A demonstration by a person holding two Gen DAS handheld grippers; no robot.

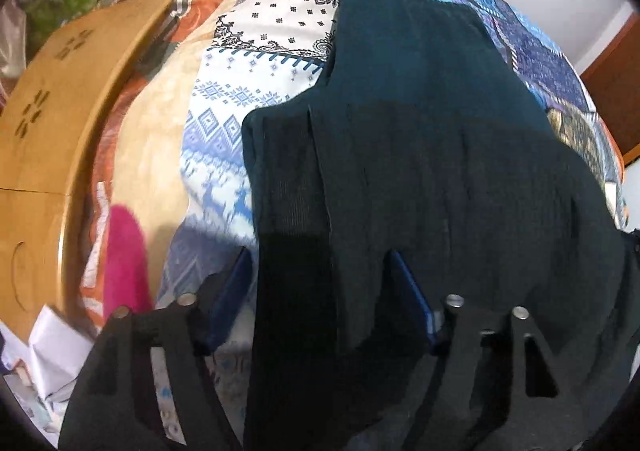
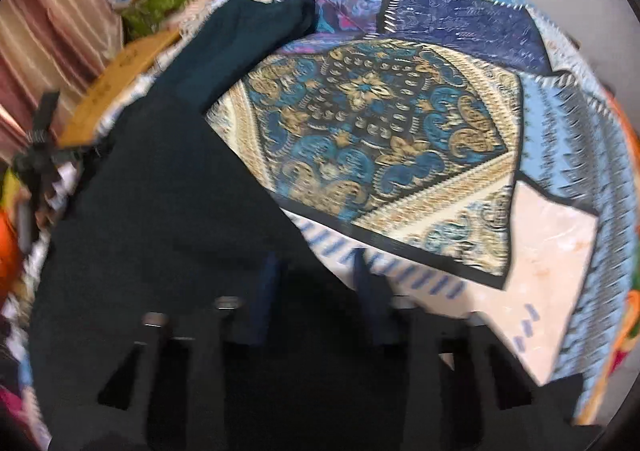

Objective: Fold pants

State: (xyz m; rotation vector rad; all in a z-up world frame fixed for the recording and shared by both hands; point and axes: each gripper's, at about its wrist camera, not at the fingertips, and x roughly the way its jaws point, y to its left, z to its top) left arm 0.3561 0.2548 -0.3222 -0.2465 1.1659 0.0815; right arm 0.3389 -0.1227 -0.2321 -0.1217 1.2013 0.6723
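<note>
Dark teal, ribbed knit is what fills my left wrist view: the dark teal knit pants lie spread along the bed's patchwork-print bedspread, one leg running away from me toward the far edge, the wider upper part just under my left gripper. Its blue-padded fingers stand partly apart with a thick fold of the cloth between them; they straddle it, and I see no pinch yet. A light wooden board with cut-out slots lies to the left beside something bright pink. In my right wrist view, which is blurred, the same pants cross from the lower left up toward the far end of the bedspread, and my right gripper sits at their near edge. The picture is too smeared to be sure, but I take it as closed, and I cannot tell whether it has caught cloth. I judge the folding barely begun: the garment looks laid out lengthwise, with the actual folds still left to make.
</note>
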